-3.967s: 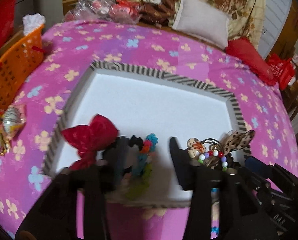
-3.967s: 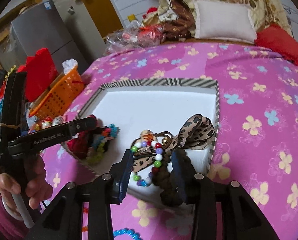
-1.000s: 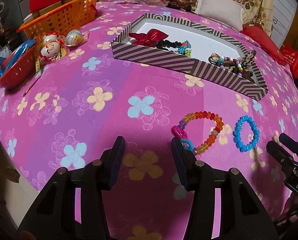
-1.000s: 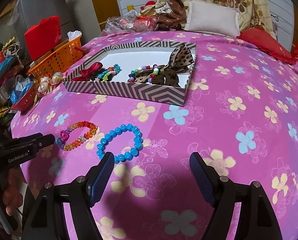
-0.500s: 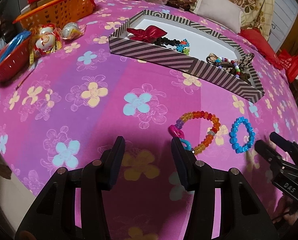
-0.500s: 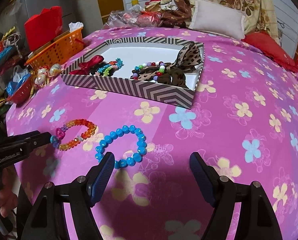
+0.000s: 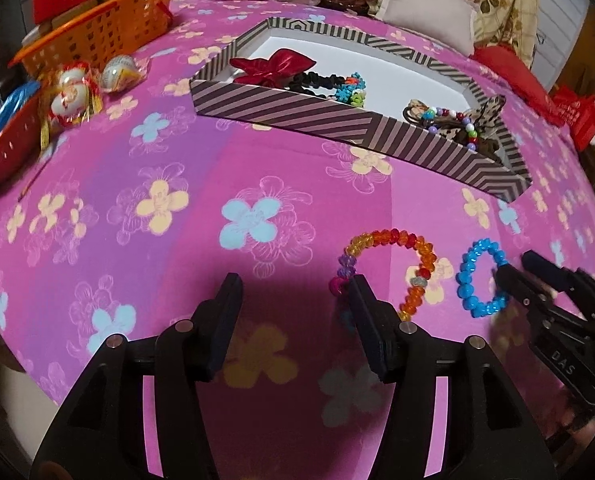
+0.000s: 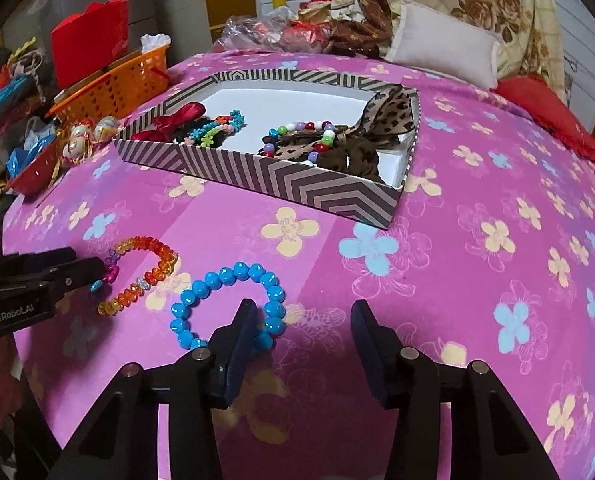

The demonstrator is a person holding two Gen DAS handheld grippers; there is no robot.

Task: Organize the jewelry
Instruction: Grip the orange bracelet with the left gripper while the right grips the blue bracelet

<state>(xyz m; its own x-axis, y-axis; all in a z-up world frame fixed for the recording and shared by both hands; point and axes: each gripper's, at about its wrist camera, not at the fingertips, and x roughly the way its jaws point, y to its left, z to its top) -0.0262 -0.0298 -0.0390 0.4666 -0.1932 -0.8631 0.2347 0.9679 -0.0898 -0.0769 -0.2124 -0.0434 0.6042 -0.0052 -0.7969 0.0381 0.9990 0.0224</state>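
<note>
Straddling bracelets, both tongs apart, nothing clamped.
Right gripper (image 8: 300, 334), just narrowing, may nudge blue round-bead bracelet (image 8: 226, 305); left gripper (image 7: 295, 308) beside orange faceted-bead bracelet (image 7: 393, 268).

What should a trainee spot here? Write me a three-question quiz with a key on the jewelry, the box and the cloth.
1. True or false: the blue bead bracelet lies inside the striped box.
2. Which bracelet lies nearer the orange basket? A: the blue bead bracelet. B: the orange-beaded bracelet. C: both lie equally near.
3. Fill in: ___ bracelets lie on the pink cloth outside the box.

Key: 1 false, it lies on the cloth in front of the box. 2 B. 3 two.
</note>
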